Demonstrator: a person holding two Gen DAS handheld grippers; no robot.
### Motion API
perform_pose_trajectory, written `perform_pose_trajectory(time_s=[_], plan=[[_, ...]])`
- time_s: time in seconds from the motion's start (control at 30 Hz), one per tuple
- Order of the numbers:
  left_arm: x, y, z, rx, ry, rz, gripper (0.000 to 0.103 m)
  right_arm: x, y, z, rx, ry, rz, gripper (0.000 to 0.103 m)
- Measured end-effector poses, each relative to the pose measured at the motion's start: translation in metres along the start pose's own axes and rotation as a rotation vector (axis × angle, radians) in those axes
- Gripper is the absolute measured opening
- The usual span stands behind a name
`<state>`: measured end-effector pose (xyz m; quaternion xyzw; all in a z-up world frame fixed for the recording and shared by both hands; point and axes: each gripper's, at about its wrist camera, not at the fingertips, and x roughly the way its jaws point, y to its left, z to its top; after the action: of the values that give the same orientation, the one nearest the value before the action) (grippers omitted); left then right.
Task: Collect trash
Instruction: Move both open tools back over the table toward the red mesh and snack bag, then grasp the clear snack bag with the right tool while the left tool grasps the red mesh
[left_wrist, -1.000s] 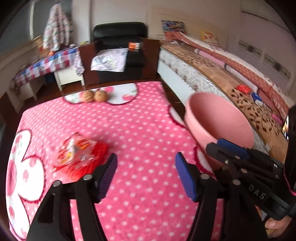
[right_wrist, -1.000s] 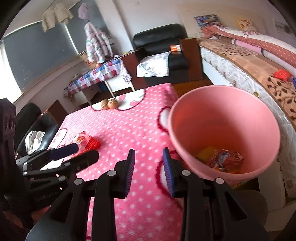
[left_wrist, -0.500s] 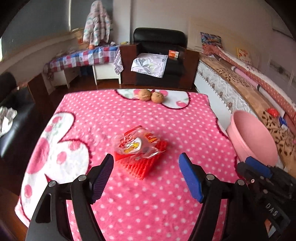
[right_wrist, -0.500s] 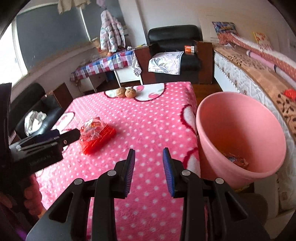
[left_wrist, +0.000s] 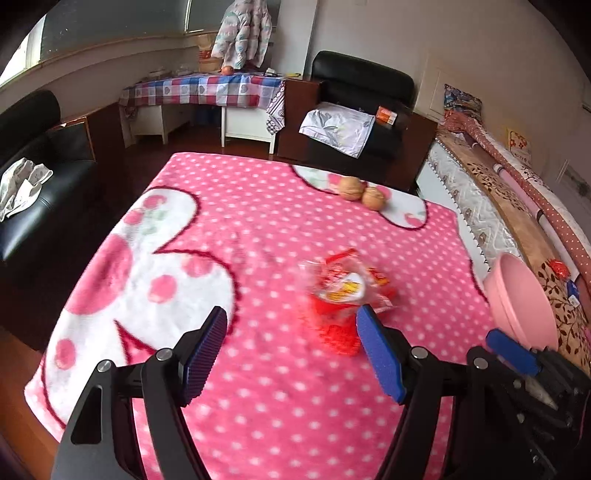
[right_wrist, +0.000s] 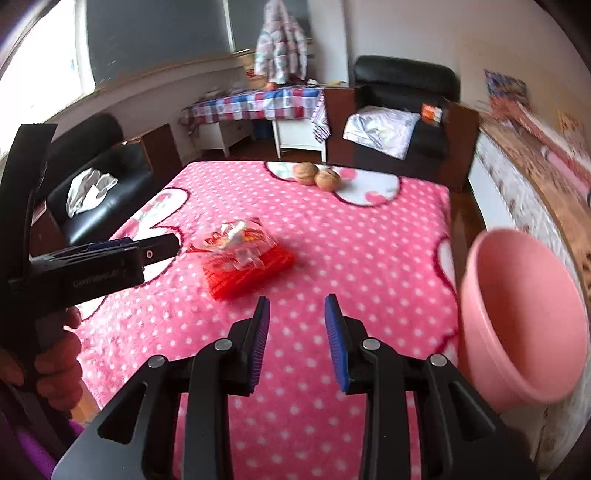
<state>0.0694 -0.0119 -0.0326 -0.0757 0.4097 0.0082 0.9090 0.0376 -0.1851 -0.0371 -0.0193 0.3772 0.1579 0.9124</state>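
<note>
On the far left of the right wrist view, a hand (right_wrist: 55, 365) grips the left hand-held gripper (right_wrist: 162, 245), which reaches in over the pink polka-dot blanket (right_wrist: 369, 240) covering the desk. From its own camera this left hand-held gripper (left_wrist: 291, 350) stands released, jaws wide apart with nothing between the pads, hovering above the blanket (left_wrist: 258, 240); the red snack wrapper (left_wrist: 343, 295) lies flat just past its right-hand pad, blurred in that view.

Further right in the right wrist view, the same red snack wrapper (right_wrist: 243, 258), crinkled clear plastic over a red ribbed piece, lies near the middle of the desk, just beside the left gripper's tip and apart from it. Beyond it, at the far edge of the blanket, two walnuts (right_wrist: 317, 175) sit touching each other.

Low in the centre, the right hand-held gripper (right_wrist: 297, 332) is released too, its blue pads parted by a narrower gap, holding nothing, with bare blanket showing between them.

At the right edge, the pink bin (right_wrist: 524, 325) stands beside the desk, its mouth tilted toward the camera; its contents cannot be made out. Behind it runs a bed (right_wrist: 535, 173) with patterned covers.
</note>
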Motion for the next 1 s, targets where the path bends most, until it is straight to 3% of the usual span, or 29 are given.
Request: perform_pose_trajectory(time_s=[0.1,0.33,0.43,0.53,0.67,0.73,1.0], plan=[[0.002,0.020,0.000,-0.013,0.005,0.025,0.071,0.010,0.010,0.009,-0.026,0.003,0.018,0.031],[0.008,0.065,-0.005,-0.110,0.027,0.027,0.071,0.040,0.020,0.028,0.060,0.089,0.197,0.032],[0.008,0.071,-0.006,-0.115,0.024,0.024,0.071,0.046,0.032,0.028,0.053,0.116,0.251,0.042],[0.011,0.075,-0.007,-0.113,0.026,0.013,0.071,0.049,0.050,0.027,0.009,0.129,0.286,0.042],[0.014,0.078,-0.007,-0.116,0.034,-0.001,0.071,0.052,0.067,0.034,-0.048,0.106,0.272,0.044],[0.016,0.081,-0.006,-0.120,0.037,-0.003,0.071,0.052,0.075,0.039,-0.090,0.090,0.255,0.052],[0.016,0.099,-0.005,-0.169,0.036,0.008,0.071,0.084,0.096,0.049,-0.222,0.095,0.159,0.053]])
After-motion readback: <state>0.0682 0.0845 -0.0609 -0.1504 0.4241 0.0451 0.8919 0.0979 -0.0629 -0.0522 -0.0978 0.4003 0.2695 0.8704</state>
